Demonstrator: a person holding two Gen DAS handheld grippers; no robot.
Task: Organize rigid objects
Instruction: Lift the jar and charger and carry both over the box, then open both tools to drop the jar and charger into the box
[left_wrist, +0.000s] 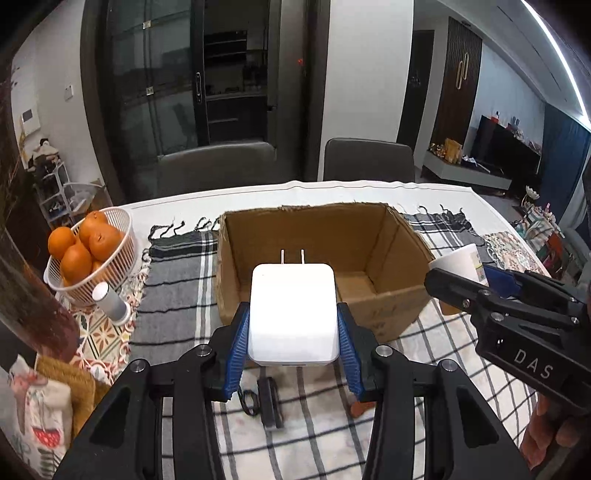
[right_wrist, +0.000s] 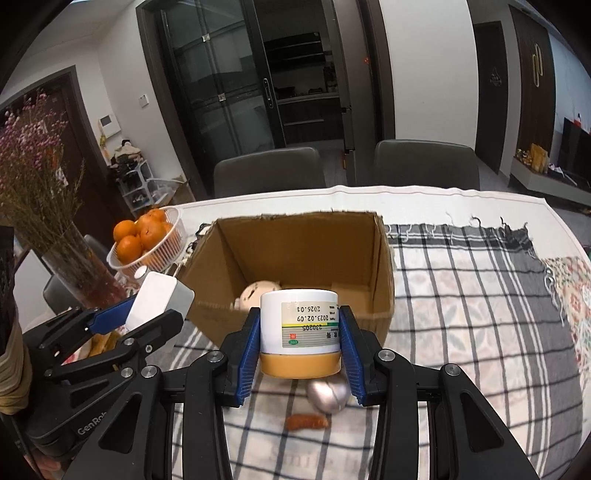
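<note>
My left gripper (left_wrist: 293, 314) is shut on a white power adapter (left_wrist: 293, 314), prongs pointing away, held above the checked cloth just in front of an open cardboard box (left_wrist: 384, 317). My right gripper (right_wrist: 300, 332) is shut on a white medicine bottle (right_wrist: 300, 321) with an orange cap, held upside down before the same cardboard box (right_wrist: 384, 258). A pale round object (right_wrist: 255, 290) lies inside the box. In the left wrist view the right gripper (left_wrist: 480, 288) enters from the right with the bottle (left_wrist: 460, 260). In the right wrist view the left gripper (right_wrist: 144, 317) carries the adapter (right_wrist: 159, 301).
A white basket of oranges (left_wrist: 122, 254) and a small white cylinder (left_wrist: 110, 302) stand left of the box. A black clip-like item (left_wrist: 267, 402), a silver rounded object (right_wrist: 328, 397) and an orange piece (right_wrist: 308, 421) lie on the cloth. A vase of dried flowers (right_wrist: 77, 266) stands far left.
</note>
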